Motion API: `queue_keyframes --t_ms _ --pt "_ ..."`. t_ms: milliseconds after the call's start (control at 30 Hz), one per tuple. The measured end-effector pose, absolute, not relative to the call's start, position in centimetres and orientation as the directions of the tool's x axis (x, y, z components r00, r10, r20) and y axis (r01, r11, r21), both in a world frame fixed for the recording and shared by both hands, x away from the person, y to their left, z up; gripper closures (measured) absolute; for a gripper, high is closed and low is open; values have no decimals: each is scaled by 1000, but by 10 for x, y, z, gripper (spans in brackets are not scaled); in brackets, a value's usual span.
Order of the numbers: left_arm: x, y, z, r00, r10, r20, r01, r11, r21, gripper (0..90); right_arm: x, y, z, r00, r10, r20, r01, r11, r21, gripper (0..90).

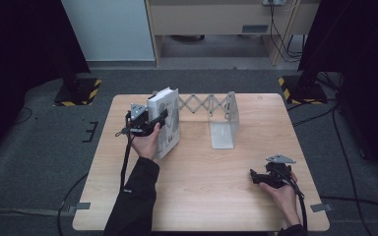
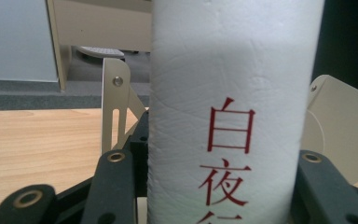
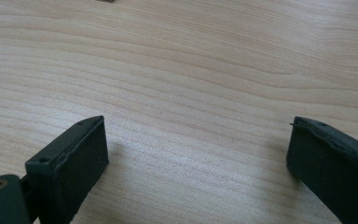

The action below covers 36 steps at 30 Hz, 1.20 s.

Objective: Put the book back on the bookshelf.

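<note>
so the left hand-held gripper is clamped on a thick white book, jaws squeezing either side of the spine. the book stands upright on the wooden counter, right at the left end of the white expandable bookend rack, touching or just beside its left plate, can't tell which. red characters run down the spine. the right hand-held gripper sits well away from the rack, near the counter's front right corner, jaws spread wide over bare wood, holding nothing.
</note>
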<state>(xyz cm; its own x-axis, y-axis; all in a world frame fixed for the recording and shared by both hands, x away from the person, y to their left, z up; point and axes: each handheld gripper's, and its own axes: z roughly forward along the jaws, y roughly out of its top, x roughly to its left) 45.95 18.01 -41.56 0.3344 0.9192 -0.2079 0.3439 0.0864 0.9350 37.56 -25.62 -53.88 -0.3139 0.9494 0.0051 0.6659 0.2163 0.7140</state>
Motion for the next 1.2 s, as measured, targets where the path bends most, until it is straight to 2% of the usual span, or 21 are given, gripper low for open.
queue_keyframes --t_ms 300,733,1200 --pt "455 184 -419 345 916 -204 334 83 939 510 376 -256 -539 -314 949 7 667 216 713 55" --pt "416 189 -434 390 910 -138 334 0 943 500 376 -256 -539 -314 949 6 667 216 713 55" --pt "403 195 -449 395 908 -141 343 -4 939 486 376 -256 -539 -314 949 6 667 216 713 55"
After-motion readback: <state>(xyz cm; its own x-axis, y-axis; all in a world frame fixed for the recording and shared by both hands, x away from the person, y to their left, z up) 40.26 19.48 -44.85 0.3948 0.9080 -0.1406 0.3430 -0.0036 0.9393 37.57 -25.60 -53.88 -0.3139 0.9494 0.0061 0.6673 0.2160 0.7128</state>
